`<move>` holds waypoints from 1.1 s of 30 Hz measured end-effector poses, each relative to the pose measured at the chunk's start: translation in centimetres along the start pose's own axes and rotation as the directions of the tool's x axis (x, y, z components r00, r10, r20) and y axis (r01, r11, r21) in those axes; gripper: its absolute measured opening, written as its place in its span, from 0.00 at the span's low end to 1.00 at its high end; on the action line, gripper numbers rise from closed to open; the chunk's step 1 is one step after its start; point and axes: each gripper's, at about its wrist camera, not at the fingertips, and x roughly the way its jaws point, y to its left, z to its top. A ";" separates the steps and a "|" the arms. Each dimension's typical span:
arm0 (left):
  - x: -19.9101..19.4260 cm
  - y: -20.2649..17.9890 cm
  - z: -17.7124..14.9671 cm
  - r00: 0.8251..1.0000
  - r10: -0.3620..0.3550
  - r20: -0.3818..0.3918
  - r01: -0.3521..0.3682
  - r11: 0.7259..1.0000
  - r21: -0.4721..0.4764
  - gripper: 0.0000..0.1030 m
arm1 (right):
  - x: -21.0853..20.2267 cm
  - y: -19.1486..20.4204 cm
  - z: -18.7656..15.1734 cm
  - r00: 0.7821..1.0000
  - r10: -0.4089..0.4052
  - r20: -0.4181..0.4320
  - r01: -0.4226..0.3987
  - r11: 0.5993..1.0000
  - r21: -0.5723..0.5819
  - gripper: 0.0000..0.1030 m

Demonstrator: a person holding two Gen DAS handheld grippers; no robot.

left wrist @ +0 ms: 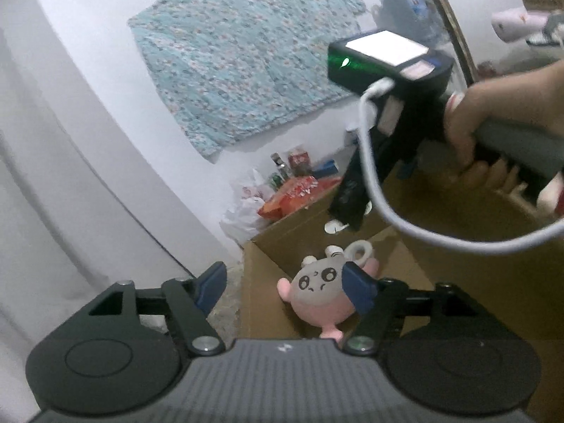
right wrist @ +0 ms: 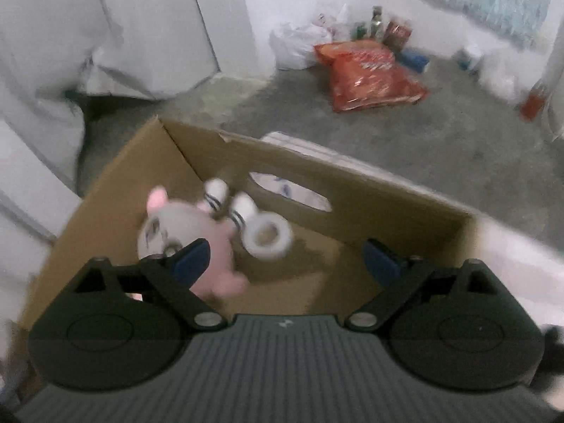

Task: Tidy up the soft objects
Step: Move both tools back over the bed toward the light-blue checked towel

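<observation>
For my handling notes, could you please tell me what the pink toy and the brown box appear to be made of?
The pink and grey round-bodied stuffed toy looks like soft plush fabric with a matte, fuzzy surface and printed or stitched eyes. The brown open-topped box looks like plain corrugated cardboard: a dull finish, creased flaps and a ragged cut-out handle slot.

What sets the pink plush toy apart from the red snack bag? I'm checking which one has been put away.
The pink plush toy lies inside the cardboard box; the red snack bag lies outside it on the grey floor near the wall. The toy is rounded, matte pink with a pale face; the bag is flat, crinkled and shiny. Neither is gripped: the right gripper is open above the box.
</observation>
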 end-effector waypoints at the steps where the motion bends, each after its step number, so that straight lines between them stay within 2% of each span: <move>1: -0.8 -0.2 0.0 1.000 0.002 -0.001 -0.002 1.000 -0.015 0.75 | -1.8 0.0 -0.3 1.000 -0.001 0.014 0.001 0.999 -0.033 0.91; 4: -3.3 -1.1 0.4 1.000 0.005 -0.016 -0.005 0.999 -0.039 0.75 | -8.1 -0.6 -0.9 0.994 0.069 0.081 -0.064 0.996 -0.068 0.91; 8: -7.6 -3.3 1.1 0.999 0.026 0.031 -0.024 0.997 -0.076 0.75 | -17.8 -4.0 -4.0 0.965 0.142 0.222 -0.127 0.989 -0.081 0.91; 11: -11.1 -5.4 0.9 0.997 0.006 0.074 0.005 0.989 -0.149 0.75 | -25.2 -8.3 -8.7 0.928 0.112 0.354 -0.092 0.993 -0.074 0.93; 13: -13.1 -6.9 0.9 0.994 -0.034 0.099 0.053 0.979 -0.195 0.76 | -28.8 -11.8 -12.2 0.910 0.076 0.407 -0.061 0.997 -0.050 0.93; 17: -15.9 -10.6 1.5 0.984 -0.090 0.152 0.120 0.973 -0.199 0.76 | -34.4 -19.0 -19.8 0.879 -0.006 0.476 -0.032 0.997 0.071 0.93; 21: -16.8 -14.1 3.3 0.962 -0.197 0.191 0.238 0.946 -0.219 0.76 | -37.1 -24.5 -25.4 0.861 -0.059 0.506 -0.030 0.986 0.165 0.93; 24: -16.1 -17.0 5.2 0.940 -0.280 0.193 0.323 0.915 -0.241 0.76 | -36.9 -27.4 -29.0 0.838 -0.104 0.535 -0.022 0.975 0.223 0.93; 26: -15.1 -19.4 6.5 0.936 -0.308 0.168 0.339 0.917 -0.209 0.76 | -36.2 -29.9 -31.2 0.837 -0.086 0.540 -0.101 0.946 0.307 0.93; 28: -13.9 -21.5 7.7 0.921 -0.357 0.158 0.381 0.910 -0.162 0.76 | -35.5 -31.9 -33.1 0.823 -0.081 0.562 -0.141 0.930 0.340 0.93; 31: -12.3 -24.1 8.9 0.899 -0.404 0.169 0.428 0.892 -0.142 0.76 | -34.1 -33.4 -34.2 0.819 -0.142 0.556 -0.066 0.939 0.337 0.93; 33: -11.3 -25.8 9.3 0.884 -0.425 0.194 0.455 0.878 -0.146 0.76 | -33.1 -34.5 -34.8 0.819 -0.147 0.555 -0.065 0.937 0.345 0.93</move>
